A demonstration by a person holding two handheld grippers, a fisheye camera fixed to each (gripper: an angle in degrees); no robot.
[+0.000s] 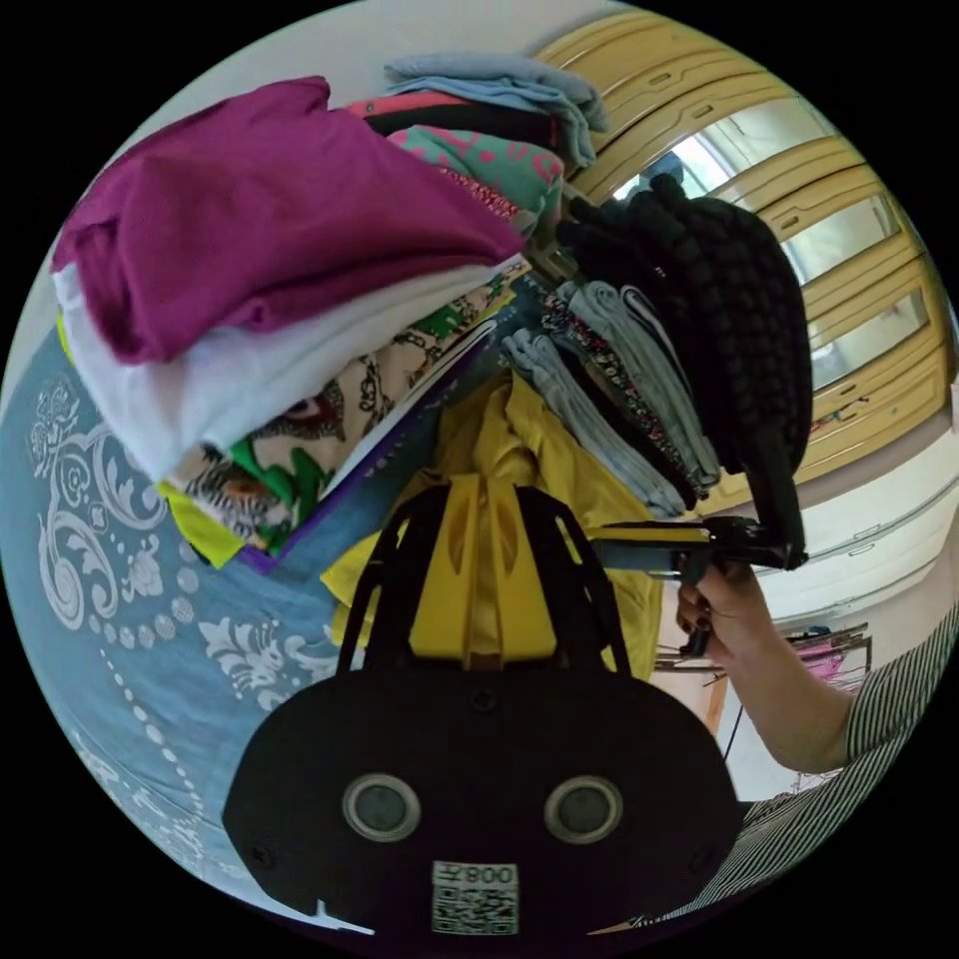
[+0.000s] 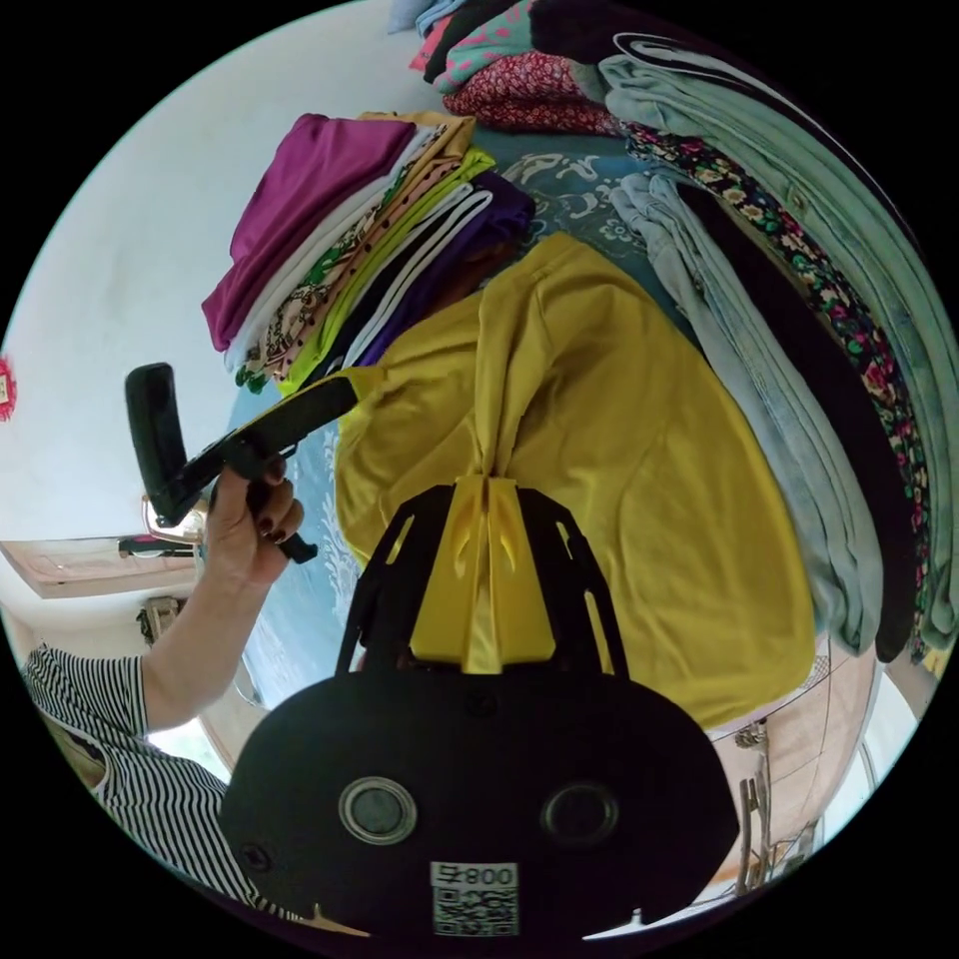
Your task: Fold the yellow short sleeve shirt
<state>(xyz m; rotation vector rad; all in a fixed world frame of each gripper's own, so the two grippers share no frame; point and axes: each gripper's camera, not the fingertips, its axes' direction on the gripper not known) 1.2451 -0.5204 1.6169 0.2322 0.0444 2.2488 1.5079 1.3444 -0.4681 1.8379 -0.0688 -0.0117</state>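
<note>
Right gripper [image 2: 486,481], yellow jaws pressed together on a bunched fold of the yellow short sleeve cotton shirt [image 2: 609,470]; left gripper [image 1: 486,481] likewise clamped on a gathered edge of it.

The shirt lies spread on the blue bedspread with white scroll pattern [image 1: 120,559], between two stacks of folded clothes. A magenta folded top [image 1: 260,210] crowns the one stack; pale blue jeans [image 2: 759,400] lie in the other. A hand [image 2: 245,524] grips the left gripper's handle, striped sleeve [image 2: 90,699] behind.

shirt [image 2: 599,440] spread on the bedcover [image 1: 130,599], between two stacks of folded clothes [image 2: 340,250] [image 2: 799,330], both grippers [image 1: 486,486] [image 2: 486,479] clamped on its cloth
</note>
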